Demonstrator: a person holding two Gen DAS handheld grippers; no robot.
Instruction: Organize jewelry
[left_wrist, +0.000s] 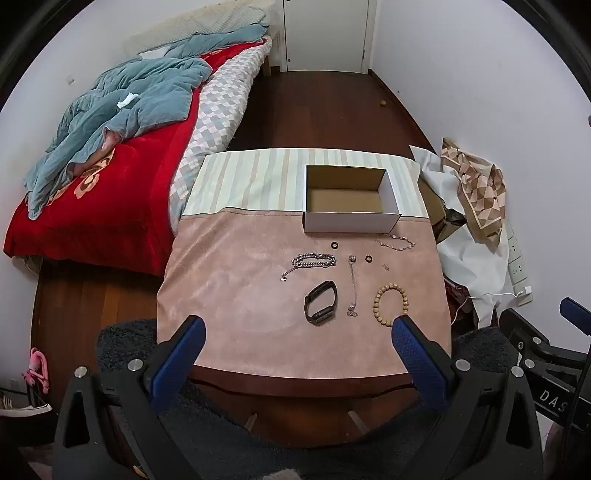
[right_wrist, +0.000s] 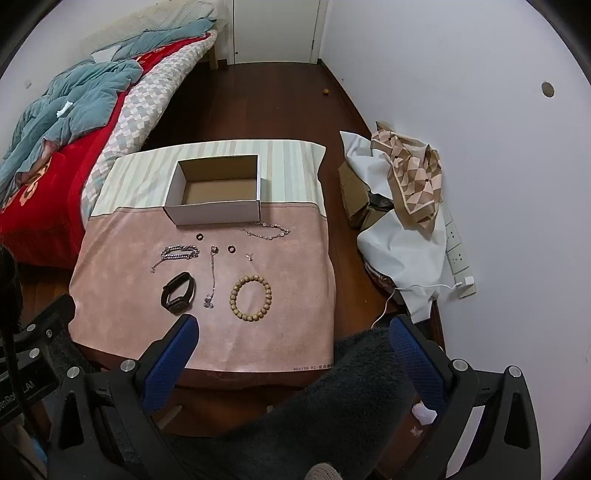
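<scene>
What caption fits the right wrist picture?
Open right gripper above jewelry laid before an empty cardboard box.

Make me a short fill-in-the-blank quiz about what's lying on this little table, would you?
1. The cardboard box holds ____ so far.
2. The wooden bead bracelet lies to the ____ of the black watch band in both views.
3. Both the left gripper and the right gripper have jaws that stand ____.

Missing words: nothing; right; open

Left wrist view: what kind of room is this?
Most likely a home bedroom: an unmade bed with a blue quilt alongside, a closed white door at the far end, and jewelry laid on a small cloth-covered table.
</scene>
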